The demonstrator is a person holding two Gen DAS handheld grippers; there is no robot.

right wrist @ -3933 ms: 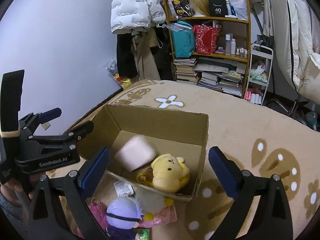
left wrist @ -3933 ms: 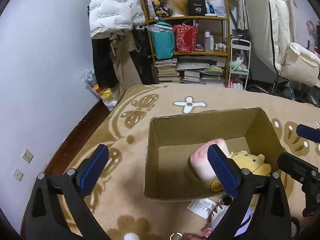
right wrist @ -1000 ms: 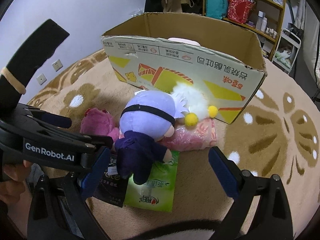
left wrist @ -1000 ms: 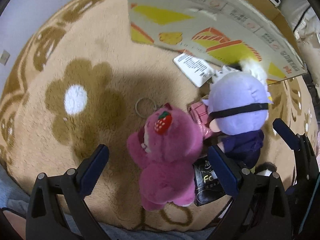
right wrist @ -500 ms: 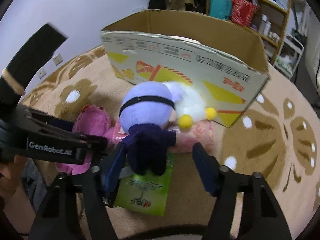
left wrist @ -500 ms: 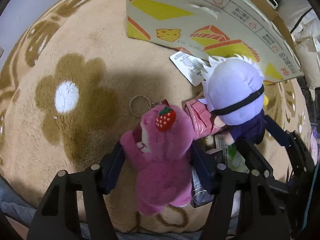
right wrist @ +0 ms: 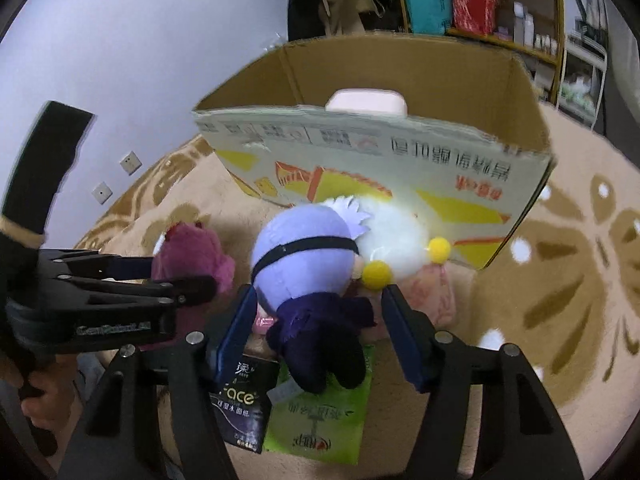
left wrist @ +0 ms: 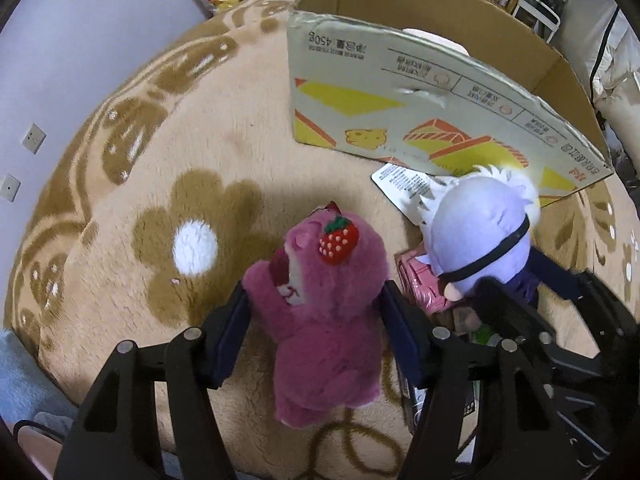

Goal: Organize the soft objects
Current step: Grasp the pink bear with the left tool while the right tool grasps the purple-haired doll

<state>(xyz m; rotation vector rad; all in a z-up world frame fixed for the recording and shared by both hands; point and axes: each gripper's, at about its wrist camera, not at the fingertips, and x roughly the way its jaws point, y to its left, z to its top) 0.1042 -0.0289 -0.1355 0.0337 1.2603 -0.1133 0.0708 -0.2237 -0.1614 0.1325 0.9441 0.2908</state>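
Observation:
A pink plush bear (left wrist: 320,300) with a strawberry on its head sits between the pads of my left gripper (left wrist: 314,312), which press on its sides. The jaws of my right gripper (right wrist: 318,308) are closing around the dark body of a purple-headed doll (right wrist: 308,256) with a black blindfold, and the pads touch it. The bear (right wrist: 192,256) and my left gripper (right wrist: 180,280) also show at the left of the right wrist view. Just behind both toys stands an open cardboard box (left wrist: 400,80) with a pale pink soft thing (right wrist: 366,102) inside.
A white fluffy toy with yellow pom-poms (right wrist: 392,240) and a pink packet (right wrist: 432,300) lie against the box front. Under the doll are a green packet (right wrist: 320,420) and a black packet (right wrist: 244,404). The beige flowered carpet (left wrist: 192,248) covers the floor; a cluttered shelf (right wrist: 480,8) stands behind.
Both grippers have closed from wide open onto the toys: the left on the pink bear, the right around the doll. Both toys have come up a little off the carpet.

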